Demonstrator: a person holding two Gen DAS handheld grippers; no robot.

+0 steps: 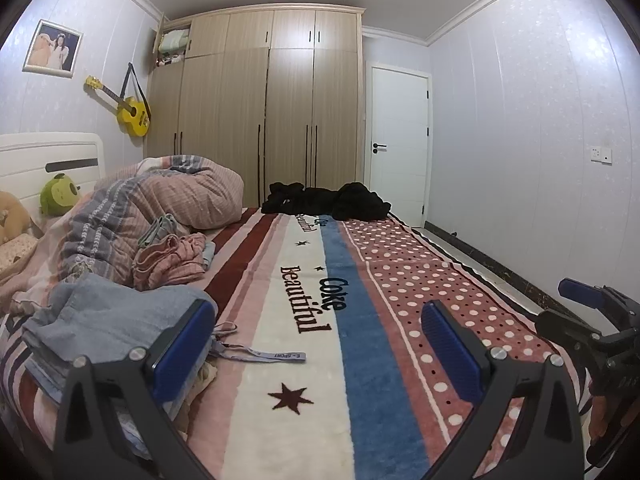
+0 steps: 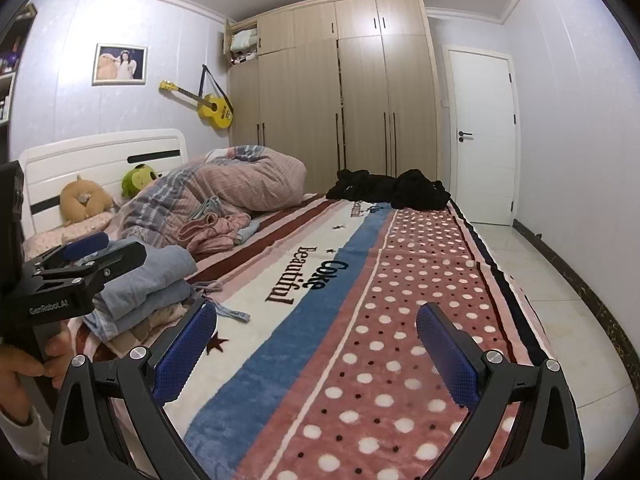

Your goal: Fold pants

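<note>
Both grippers spread wide, empty: left gripper (image 1: 320,344), right gripper (image 2: 316,340). Black pants (image 1: 326,200) crumpled at blanket's (image 1: 280,420) 12 o'clock end. Open wardrobe cubby (image 1: 173,46) holds folded linens.

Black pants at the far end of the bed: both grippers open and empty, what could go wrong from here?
1. The black pants lie bunched in a heap, so a pinch may catch several layers or miss the waistband.
2. They sit near the bed's far edge; dragging could slide them off.
3. The left gripper is beside the folded blue pants, whose drawstring trails loose; moving off might snag it and topple the stack. The right gripper hangs clear.
</note>
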